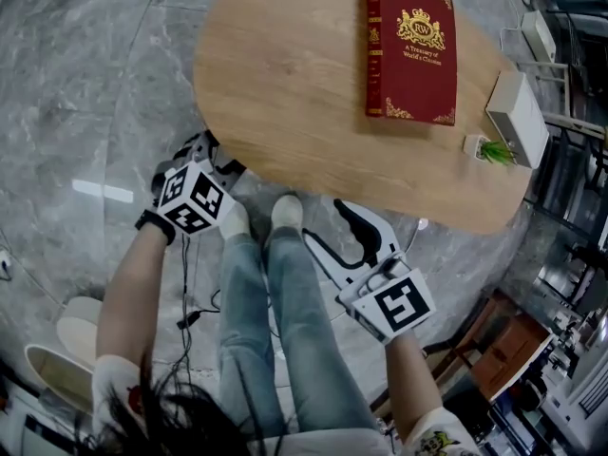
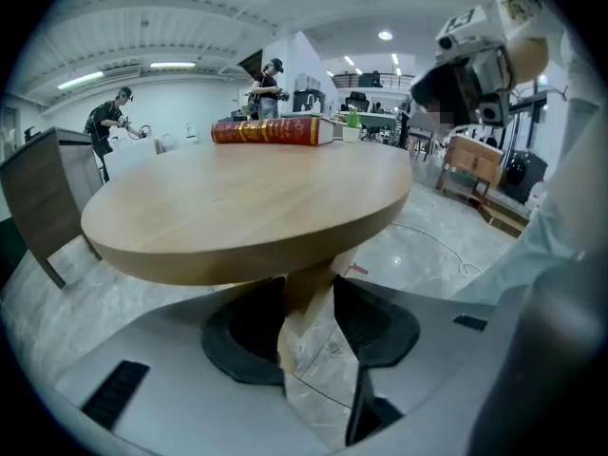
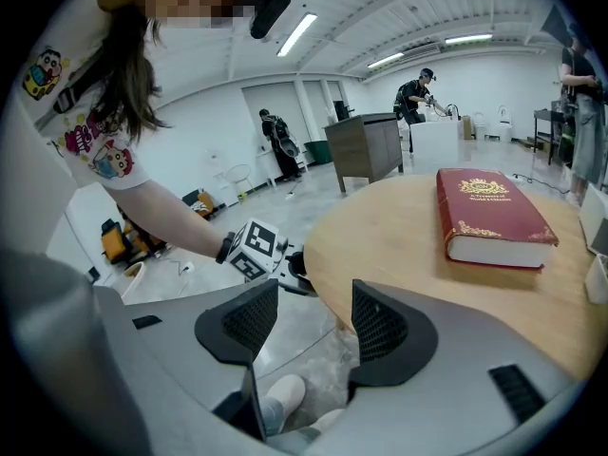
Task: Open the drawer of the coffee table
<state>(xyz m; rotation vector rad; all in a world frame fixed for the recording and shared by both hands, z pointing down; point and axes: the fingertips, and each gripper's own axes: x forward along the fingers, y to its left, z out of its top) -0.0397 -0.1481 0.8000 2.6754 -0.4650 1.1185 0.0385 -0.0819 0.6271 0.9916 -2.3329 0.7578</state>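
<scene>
The coffee table has an oval pale wood top [image 1: 304, 93]. My left gripper [image 1: 204, 152] reaches under its near left edge. In the left gripper view its pads flank a pale wooden piece [image 2: 309, 297] hanging just below the top [image 2: 247, 198]. That piece fills the gap between the jaws of the left gripper [image 2: 309, 329], which looks shut on it. No drawer front shows in any view. My right gripper [image 1: 332, 231] hangs open above the floor near the table's front edge, with nothing between the jaws in its own view [image 3: 304, 326]. The left gripper [image 3: 300, 272] also shows at the table edge there.
A red book [image 1: 410, 46] lies on the top, with a white box [image 1: 518, 117] and a small green plant [image 1: 494, 150] at its right end. The person's legs and white shoes [image 1: 285, 212] are between the grippers. Wooden furniture [image 1: 503, 350] stands lower right; a cable [image 1: 190, 316] lies on the floor.
</scene>
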